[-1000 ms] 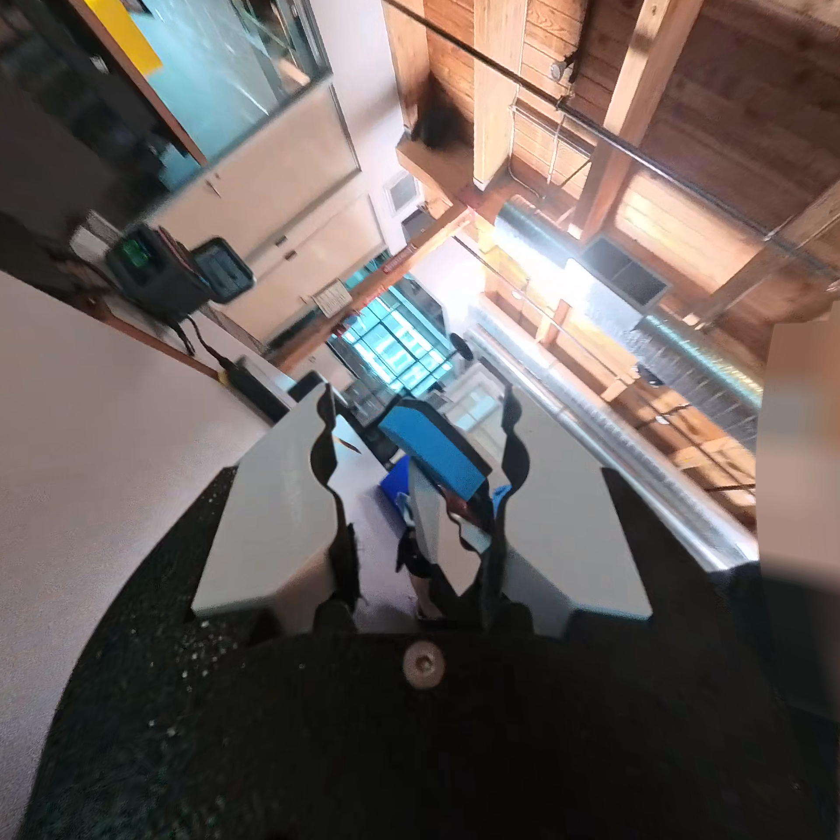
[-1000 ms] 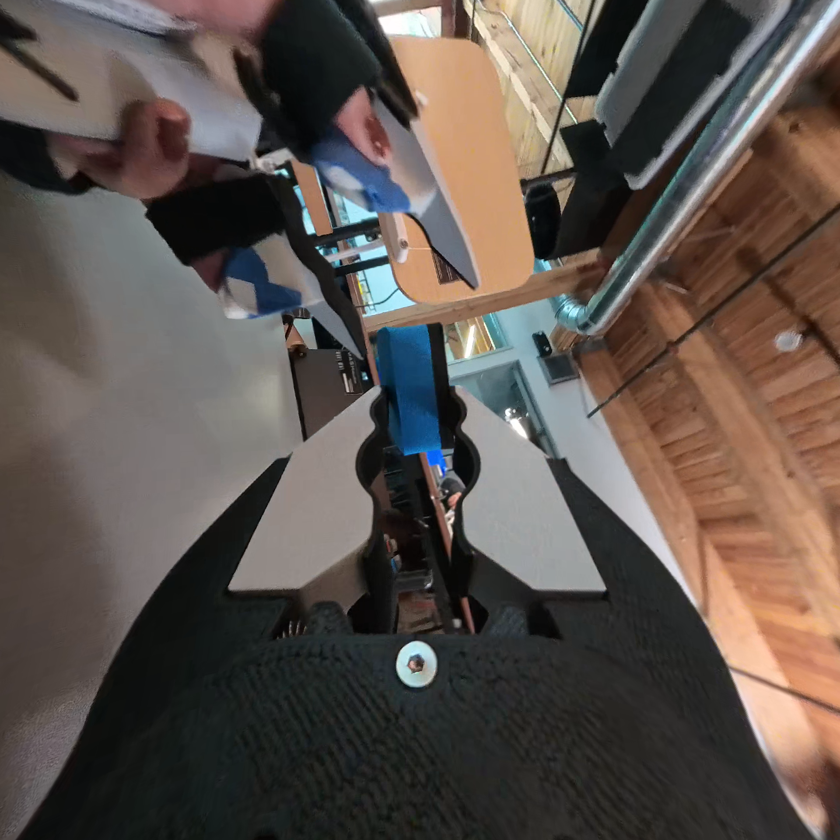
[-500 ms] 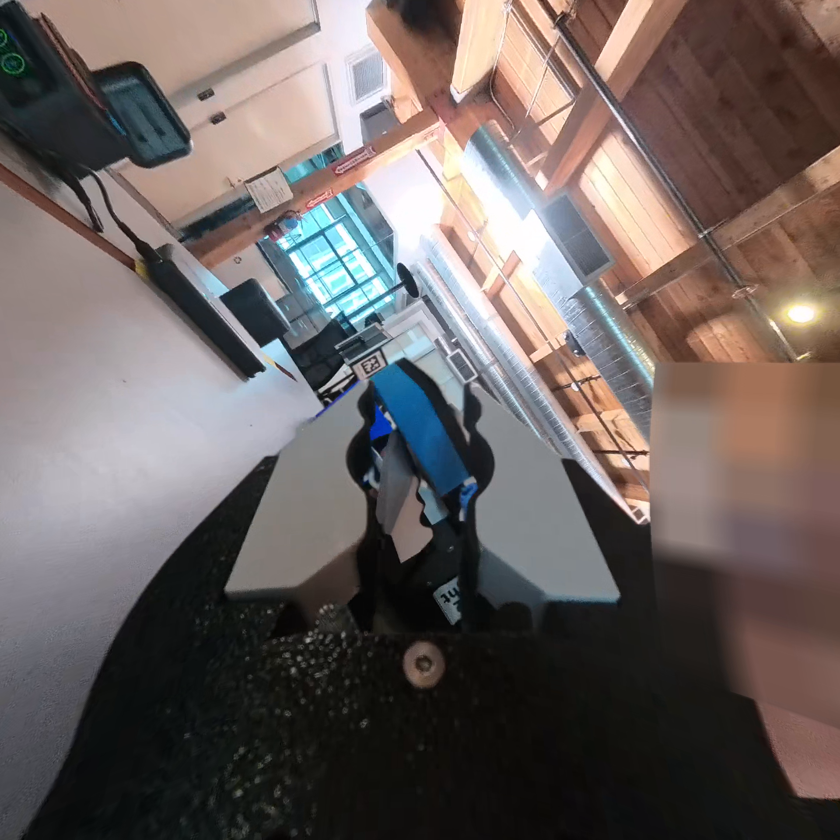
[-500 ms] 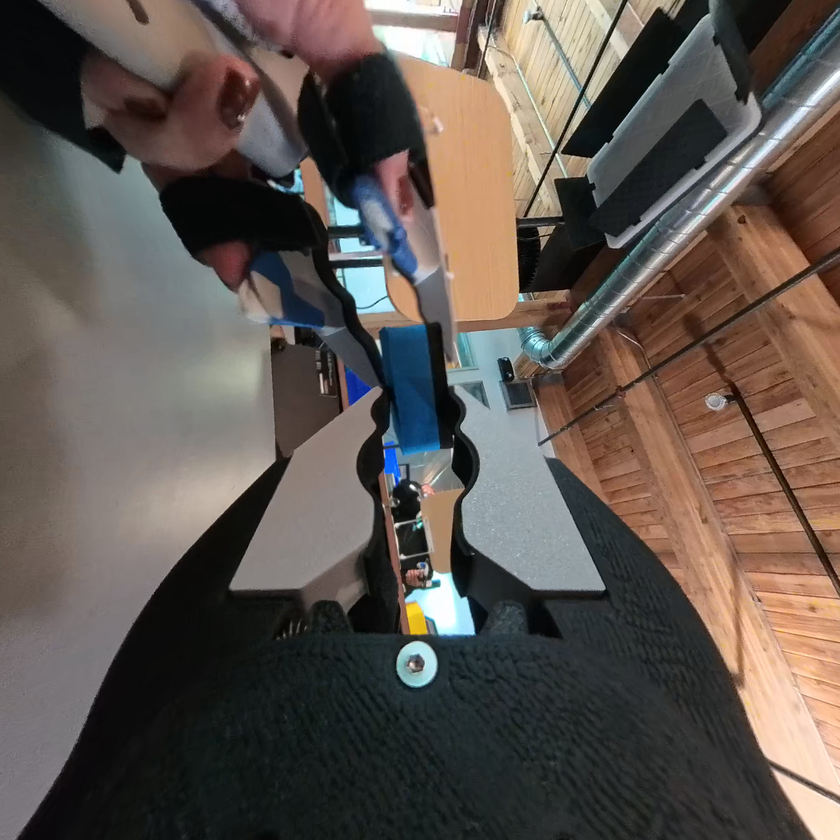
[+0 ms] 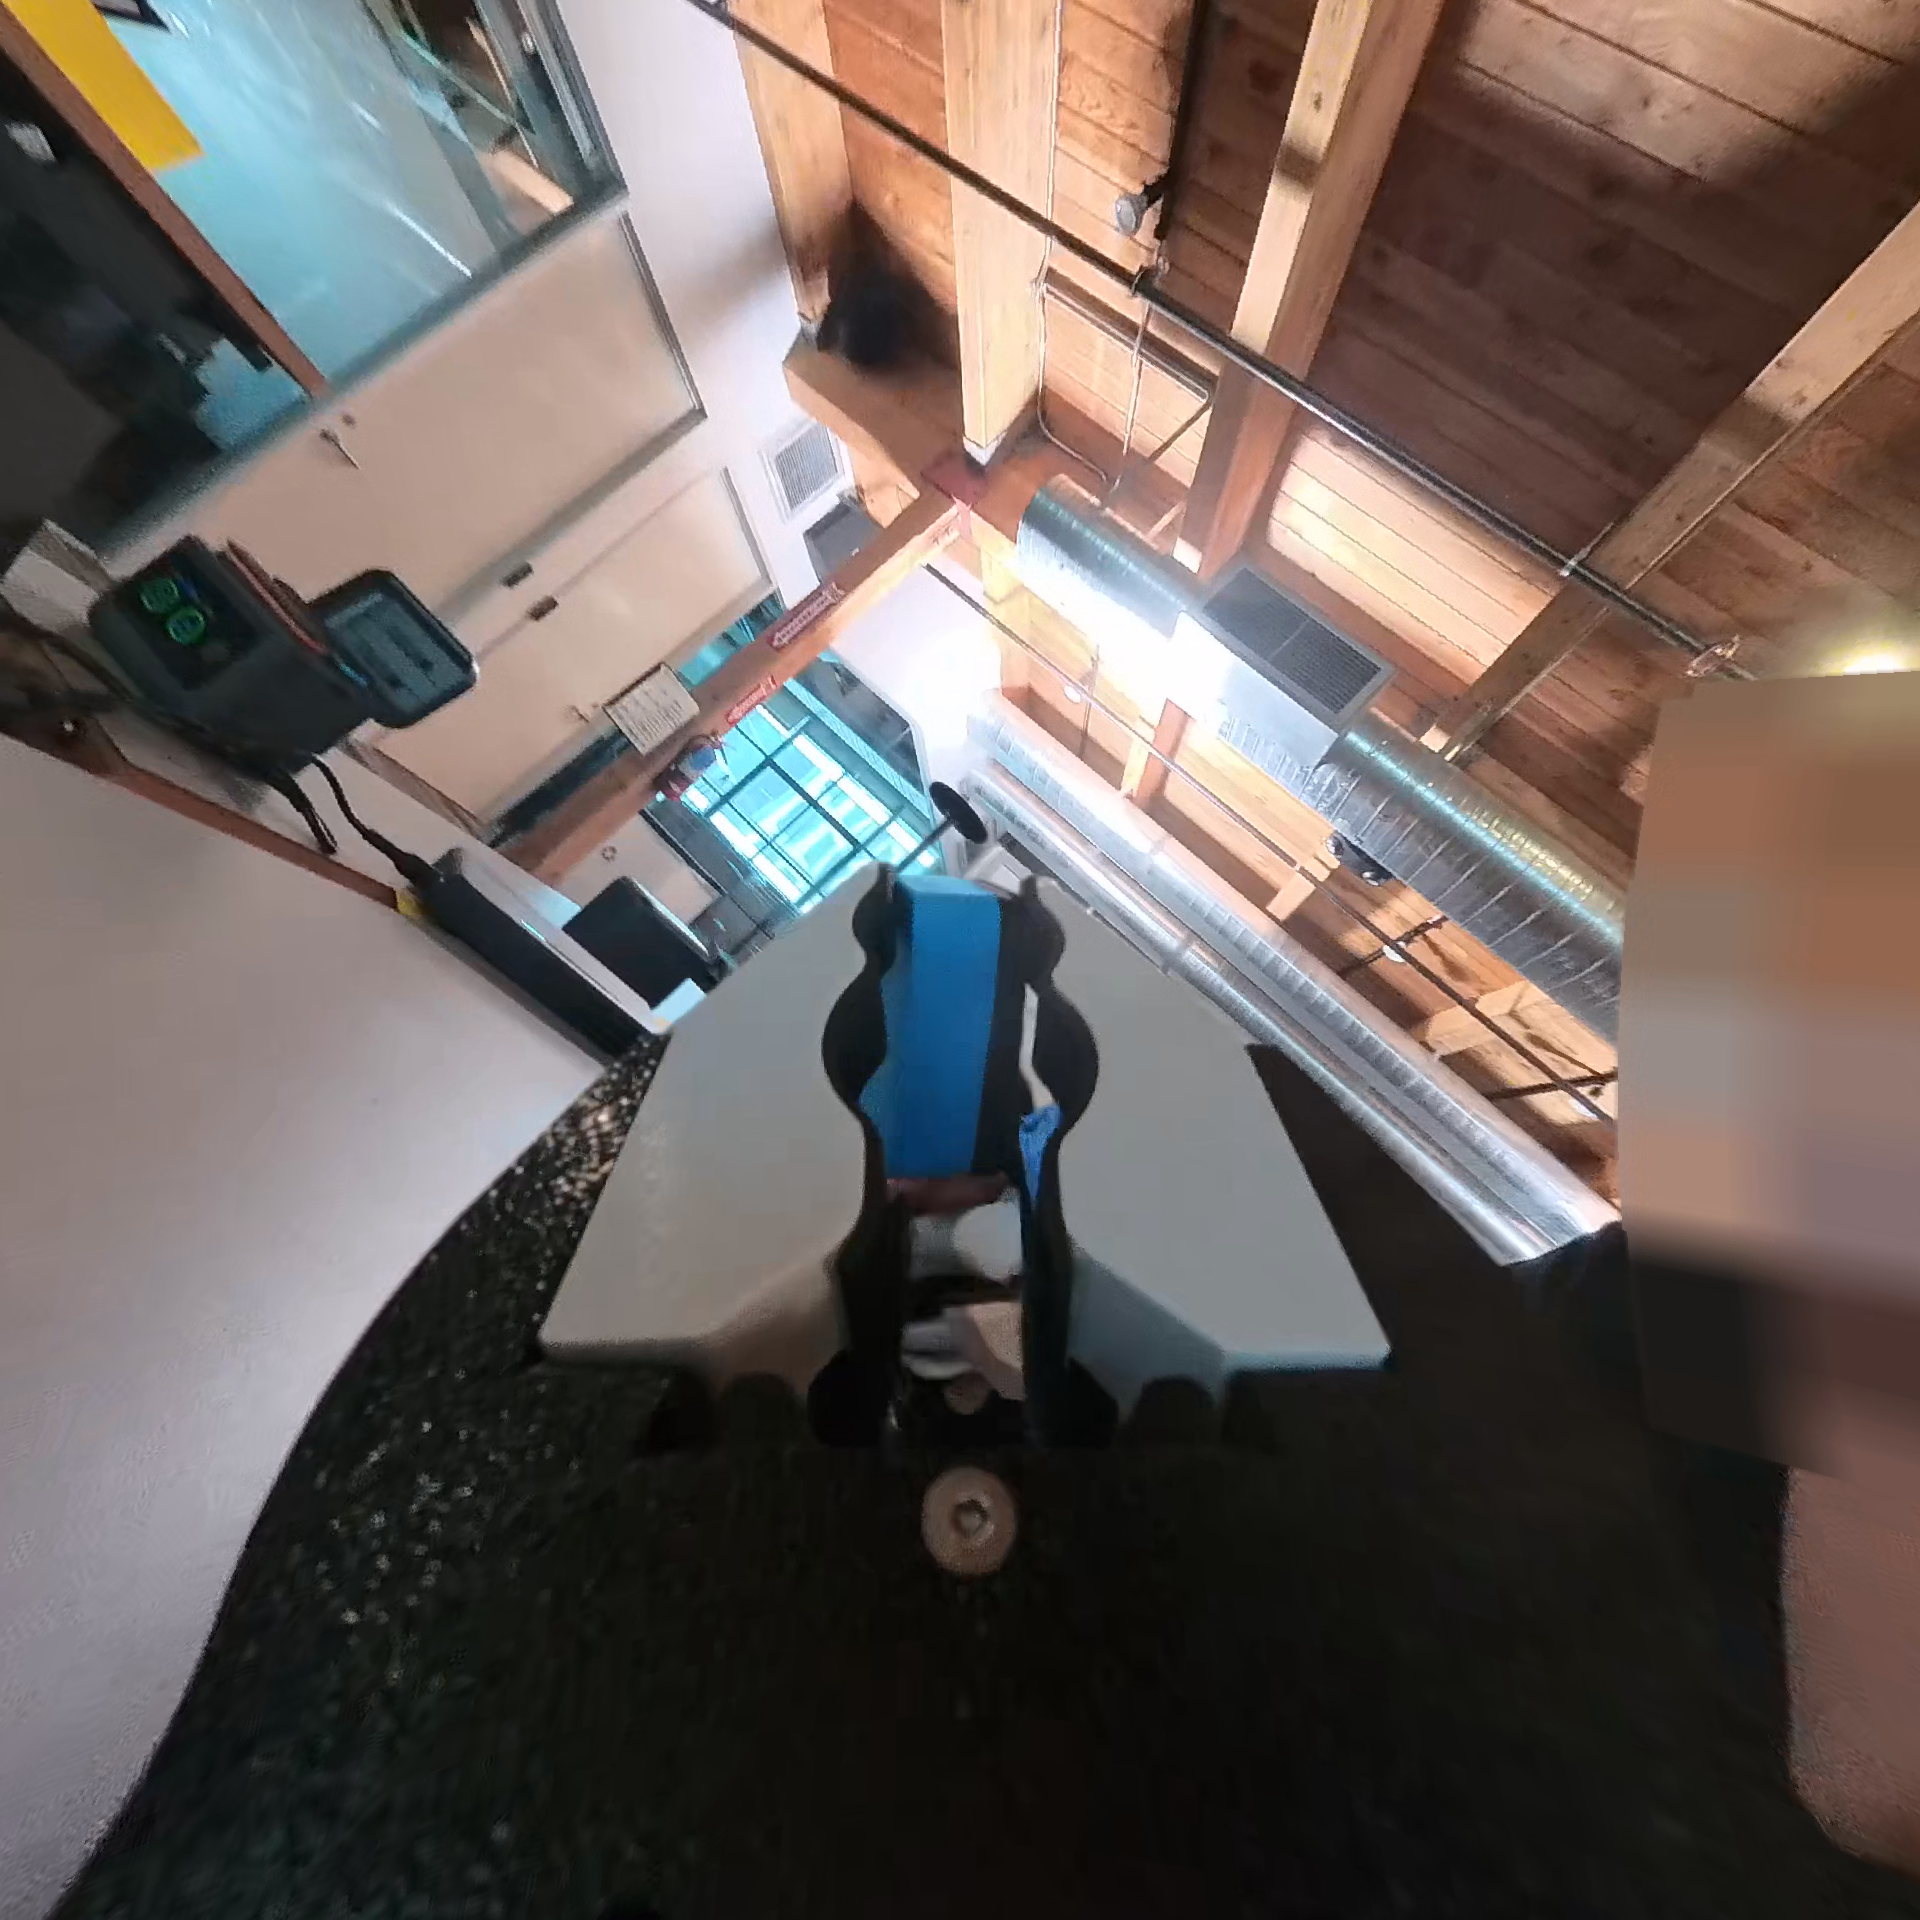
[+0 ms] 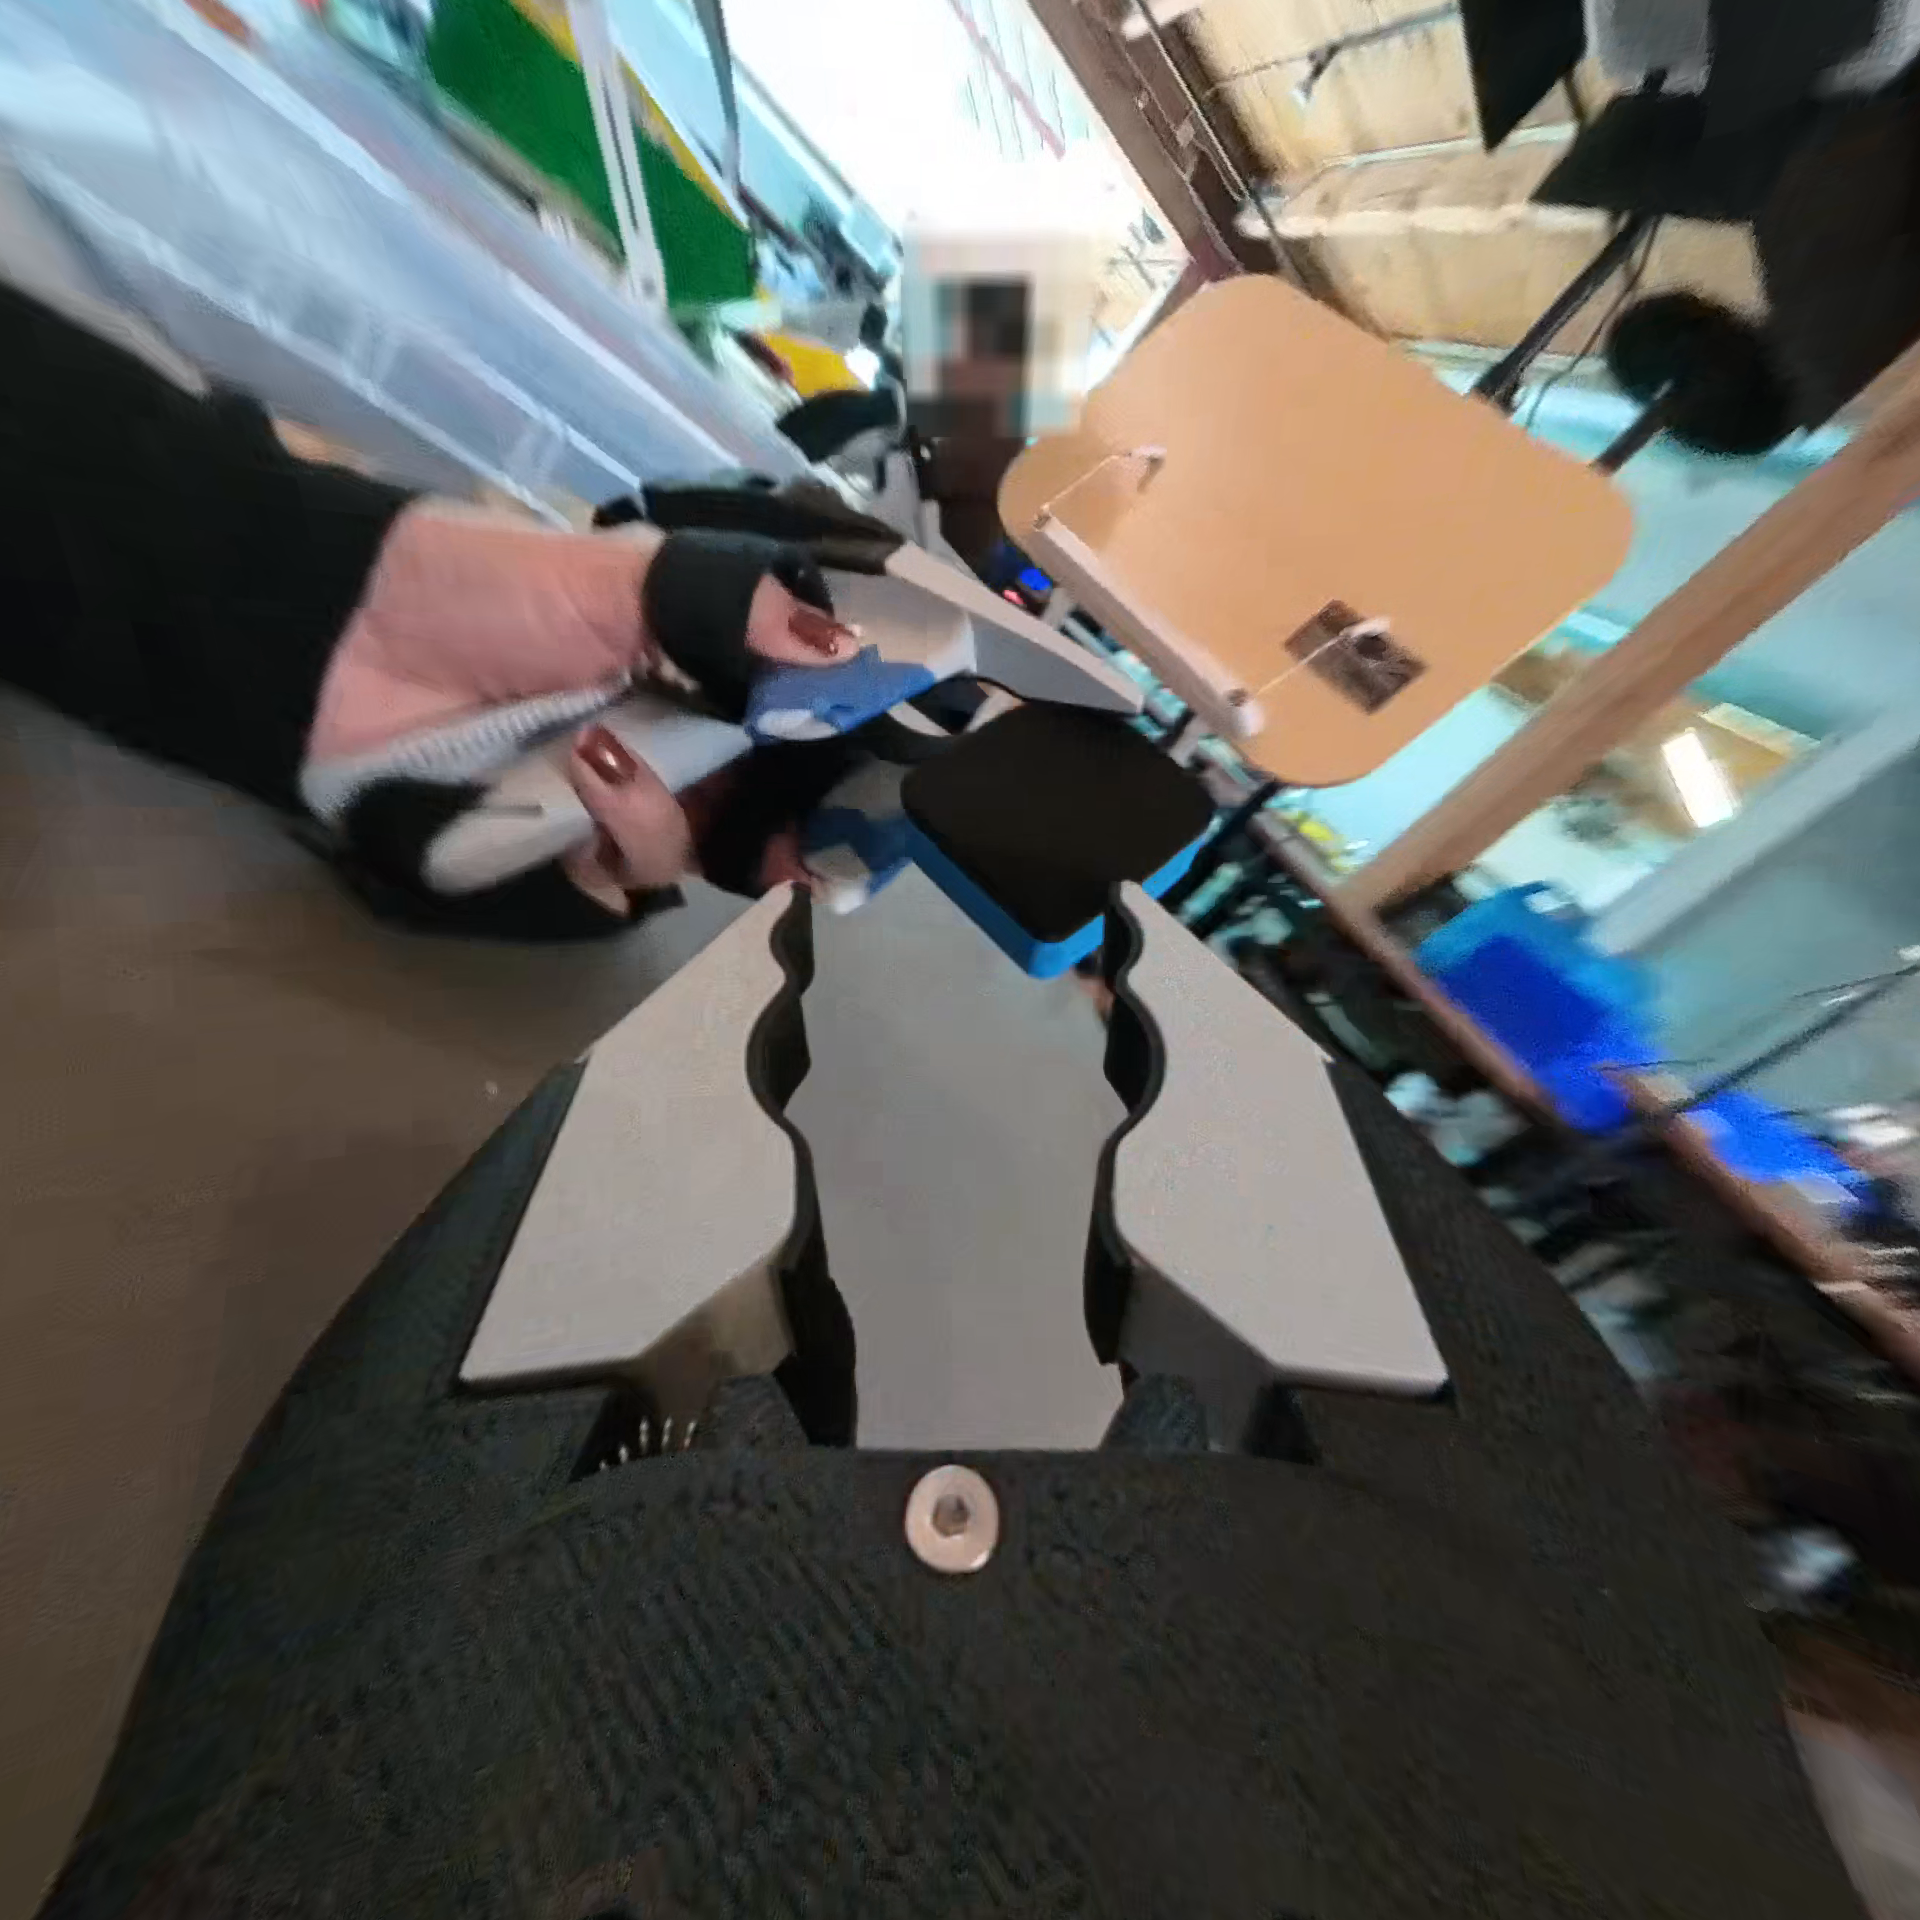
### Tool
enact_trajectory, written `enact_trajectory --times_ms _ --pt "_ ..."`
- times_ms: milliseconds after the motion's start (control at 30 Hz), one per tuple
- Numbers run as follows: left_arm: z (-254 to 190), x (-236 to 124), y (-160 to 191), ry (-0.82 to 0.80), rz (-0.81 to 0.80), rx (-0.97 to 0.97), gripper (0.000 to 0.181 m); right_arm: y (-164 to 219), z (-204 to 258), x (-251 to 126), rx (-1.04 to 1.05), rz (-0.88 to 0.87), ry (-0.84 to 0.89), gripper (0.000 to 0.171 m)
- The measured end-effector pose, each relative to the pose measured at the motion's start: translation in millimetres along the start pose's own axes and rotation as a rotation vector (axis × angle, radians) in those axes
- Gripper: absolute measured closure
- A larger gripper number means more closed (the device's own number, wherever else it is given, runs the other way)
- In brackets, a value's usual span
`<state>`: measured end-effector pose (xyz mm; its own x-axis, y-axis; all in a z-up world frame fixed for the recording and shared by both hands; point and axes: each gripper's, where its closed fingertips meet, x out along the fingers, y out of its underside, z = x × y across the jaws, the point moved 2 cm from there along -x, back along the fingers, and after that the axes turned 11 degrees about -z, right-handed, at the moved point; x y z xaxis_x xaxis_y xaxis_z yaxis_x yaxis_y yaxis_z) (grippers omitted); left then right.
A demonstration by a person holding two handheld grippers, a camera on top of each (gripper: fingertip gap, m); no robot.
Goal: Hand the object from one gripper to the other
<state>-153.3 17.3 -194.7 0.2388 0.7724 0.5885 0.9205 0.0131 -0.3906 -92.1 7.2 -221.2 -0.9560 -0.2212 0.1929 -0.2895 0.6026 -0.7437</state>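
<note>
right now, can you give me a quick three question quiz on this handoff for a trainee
1. True or false: the right claw is shut on the blue block.
2. Which claw grips the block: A left, B right, C neither?
3. In the right wrist view, what colour is the block's broad face?

Key:
1. False; its jaws stand apart with nothing between them.
2. A; the left claw is shut on it.
3. Black, with a blue rim.
</note>
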Motion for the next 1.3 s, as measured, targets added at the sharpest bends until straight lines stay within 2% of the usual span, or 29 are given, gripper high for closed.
enact_trajectory --times_ms 133,300,467,500,600,700,800,933,1033,1100,1300 --pt "-5.9 -0.2 -2.1 0.024 -0.016 0.054 0.161 2.1 -11.2 -7.2 0.361 -0.038 -0.023 0.117" --pt "-19.7 4.7 25.8 0.113 0.195 0.211 0.161 -8.8 -20.7 -17.7 0.899 -0.183 -0.138 0.130" --pt "-33.3 1.6 52.9 0.215 0.377 0.375 0.161 -7.7 -15.3 -24.7 1.024 -0.167 -0.252 0.139" --pt "-34.0 1.5 55.3 0.220 0.388 0.398 0.161 -10.7 -11.7 -26.5 1.034 -0.172 -0.293 0.149" --pt "-34.2 1.9 55.6 0.221 0.384 0.400 0.160 -10.8 -11.0 -27.8 1.035 -0.167 -0.308 0.150" --pt "-28.0 5.6 49.9 0.169 0.337 0.405 0.157 -5.6 -16.7 -25.7 0.873 -0.138 -0.217 0.151" --pt "-10.0 9.6 32.8 0.035 0.226 0.336 0.121 2.2 -26.8 -23.4 0.569 -0.080 -0.055 0.151" --pt "3.2 8.9 17.4 -0.028 0.113 0.075 0.095 2.2 -40.7 -22.6 0.065 0.012 0.156 0.151" --pt "8.5 7.4 16.2 -0.045 0.096 -0.068 0.094 7.4 -46.0 -22.0 -0.394 0.165 0.258 0.151" --pt "8.9 7.3 19.6 -0.046 0.112 -0.100 0.106 9.8 -41.3 -17.8 -0.627 0.237 0.247 0.150" --pt "11.5 8.3 34.1 -0.081 0.182 -0.138 0.124 4.8 -25.7 -8.4 -0.870 0.263 0.175 0.151"
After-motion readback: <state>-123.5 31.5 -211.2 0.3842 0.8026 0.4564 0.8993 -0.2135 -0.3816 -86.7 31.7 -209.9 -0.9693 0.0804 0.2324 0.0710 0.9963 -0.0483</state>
